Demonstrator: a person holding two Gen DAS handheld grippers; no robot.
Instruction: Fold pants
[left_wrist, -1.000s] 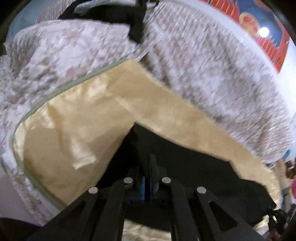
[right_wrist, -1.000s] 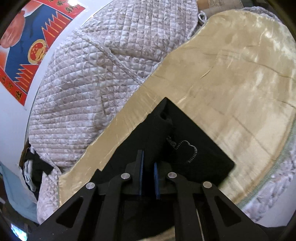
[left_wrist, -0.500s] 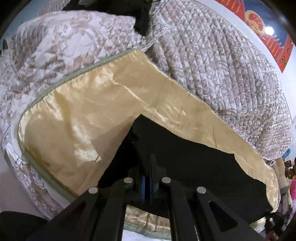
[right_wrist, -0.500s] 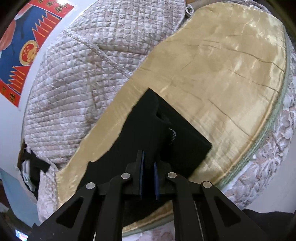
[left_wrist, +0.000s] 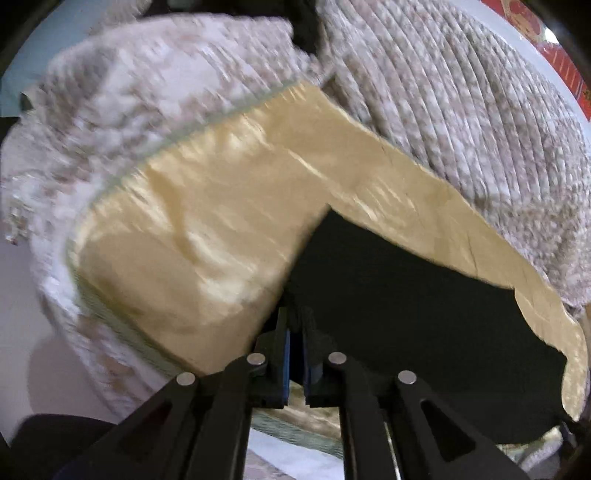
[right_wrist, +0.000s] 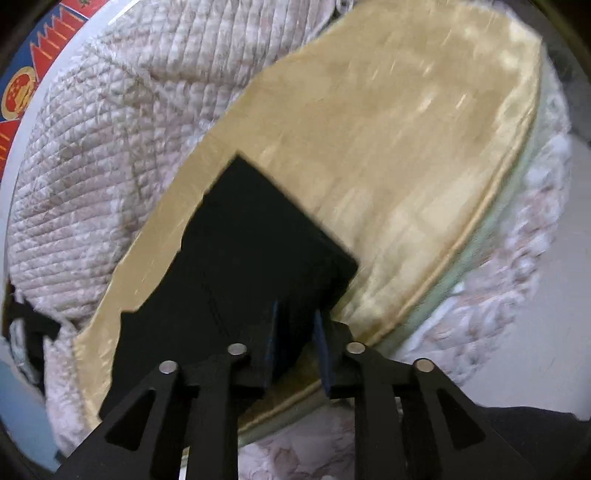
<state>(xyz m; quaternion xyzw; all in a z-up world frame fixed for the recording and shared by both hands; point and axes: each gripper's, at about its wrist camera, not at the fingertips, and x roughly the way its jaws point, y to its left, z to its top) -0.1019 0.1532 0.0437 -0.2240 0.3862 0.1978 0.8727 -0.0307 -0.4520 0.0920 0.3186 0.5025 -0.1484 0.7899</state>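
L gripper (left_wrist: 295, 354): jaws nearly together, only a thin slit between the blue pads; black cloth of the pants (left_wrist: 399, 295) sits in that slit at the tips, so it reads as pinched on the near corner of the garment; frame blurred, so contact not fully certain. R gripper (right_wrist: 295, 332): jaws have just been opening; clear gap now between the two blue pads, w/ pants (right_wrist: 243, 258) edge lying in the gap but pads not pressing it; grip looks released. Pants: black, folded to a flat slab w/ straight edges and a sharp far corner, lying on the gold satin sheet (right_wrist: 388, 147) near the mattress front edge; in L view the slab runs off to the right along the sheet's border. Quilted beige cover (left_wrist: 461, 110) bunched behind the sheet, touching its far edge; pale green piping (right_wrist: 491, 251) along mattress rim; red/blue poster (right_wrist: 22, 85) on wall beyond quilt.
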